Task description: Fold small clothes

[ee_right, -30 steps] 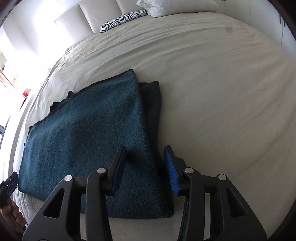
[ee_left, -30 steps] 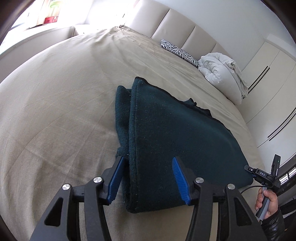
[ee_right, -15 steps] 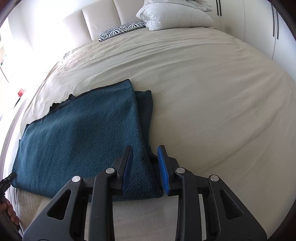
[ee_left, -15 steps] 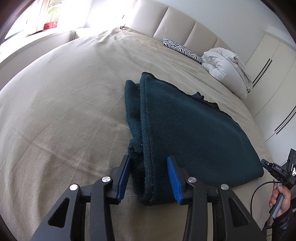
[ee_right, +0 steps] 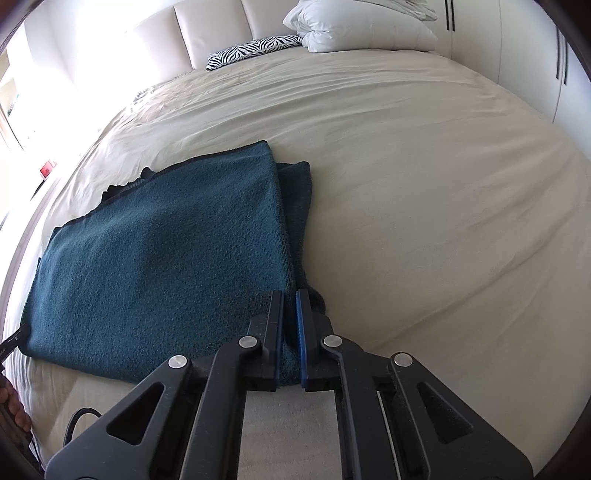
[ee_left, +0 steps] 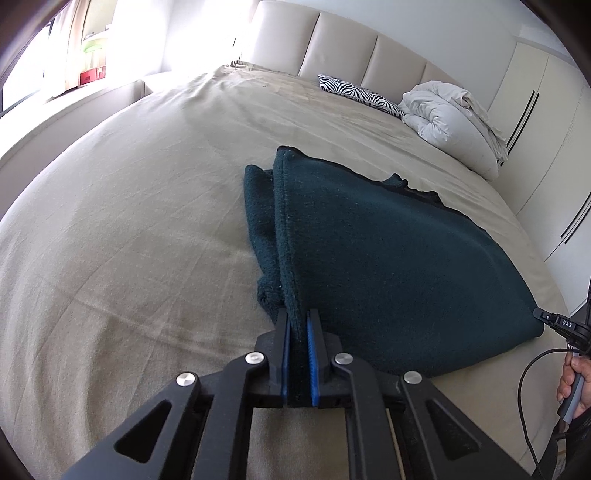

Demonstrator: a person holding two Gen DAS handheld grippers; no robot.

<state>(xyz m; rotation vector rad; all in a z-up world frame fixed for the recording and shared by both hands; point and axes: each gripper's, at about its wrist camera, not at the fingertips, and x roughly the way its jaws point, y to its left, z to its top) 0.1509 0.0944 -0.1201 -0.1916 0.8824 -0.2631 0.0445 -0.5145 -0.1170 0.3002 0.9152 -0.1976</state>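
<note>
In the left wrist view, the left gripper [ee_left: 297, 332], black with blue-padded fingers [ee_left: 283, 350], is closed down to a narrow slit with the near edge of a dark teal fleece garment [ee_left: 388, 258] pinched between the pads. The garment lies folded on the wide beige bedsheet [ee_left: 129, 240], its upper layer running away from the gripper toward the padded cream headboard [ee_left: 343, 48], with a narrower strip of the lower layer showing just to the left of that fold. Farther up the bed sit a zebra-striped pillow [ee_left: 360, 94] and, just beside it, a bunched white duvet [ee_left: 450, 125]. At the right edge the person's right hand [ee_left: 572, 384] grips a handle, with a black cable looping below it, near the garment's far corner. In the right wrist view, the right gripper [ee_right: 290, 325] is likewise nearly closed, its blue pads [ee_right: 301, 332] clamped on the near right corner of the same teal garment [ee_right: 166, 258], which spreads out to the left across the sheet [ee_right: 424, 221]. A darker under-layer shows along its right side. The zebra pillow [ee_right: 255, 51] and white duvet [ee_right: 354, 26] rest against the headboard [ee_right: 214, 26] at the top, and white wardrobe doors [ee_right: 517, 48] stand at the right.
</note>
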